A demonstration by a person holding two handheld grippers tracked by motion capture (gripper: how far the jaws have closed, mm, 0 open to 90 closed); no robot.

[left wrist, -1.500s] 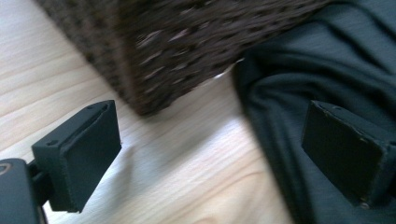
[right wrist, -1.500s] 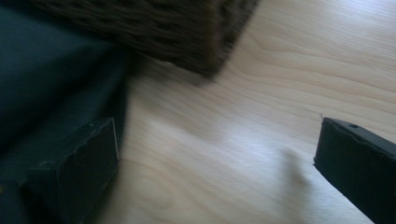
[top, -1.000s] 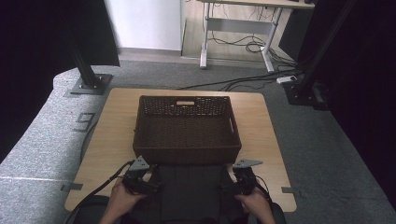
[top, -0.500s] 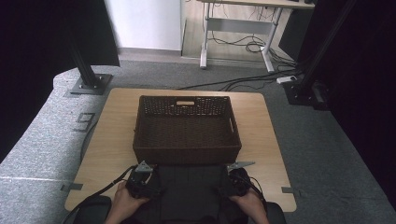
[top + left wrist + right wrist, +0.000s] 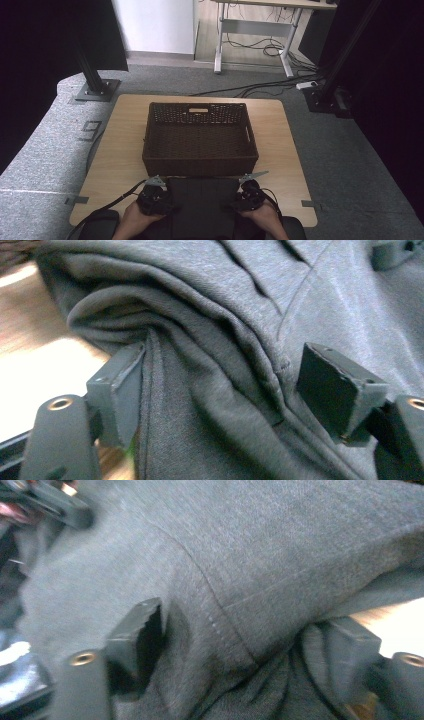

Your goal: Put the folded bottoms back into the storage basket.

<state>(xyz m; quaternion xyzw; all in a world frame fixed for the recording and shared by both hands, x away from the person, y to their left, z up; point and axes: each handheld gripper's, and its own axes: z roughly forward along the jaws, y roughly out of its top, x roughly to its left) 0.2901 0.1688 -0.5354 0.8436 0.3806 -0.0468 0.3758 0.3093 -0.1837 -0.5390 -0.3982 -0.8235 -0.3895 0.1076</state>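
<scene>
While a dark grey folded fabric garment lies at the near edge of the light wooden table, it is engaged at both side edges. The left gripper is seen at the garment's left edge; in the left gripper view its jaws stand apart, with bunched folds of the cloth gathered between them, the left pad touching the fabric. The right gripper is seen at the garment's right edge; in the right gripper view its jaws are likewise held apart, with a stitched seam of the cloth lying between them. Whether either pair presses the fabric cannot be told. A dark brown rectangular woven wicker basket is placed on the table just beyond the garment, its near wall close to the cloth. No brand, label or legible writing is observed on the garment or the basket. A marking resembling the figure 9 is noted on the grey carpet to the left of the table.
</scene>
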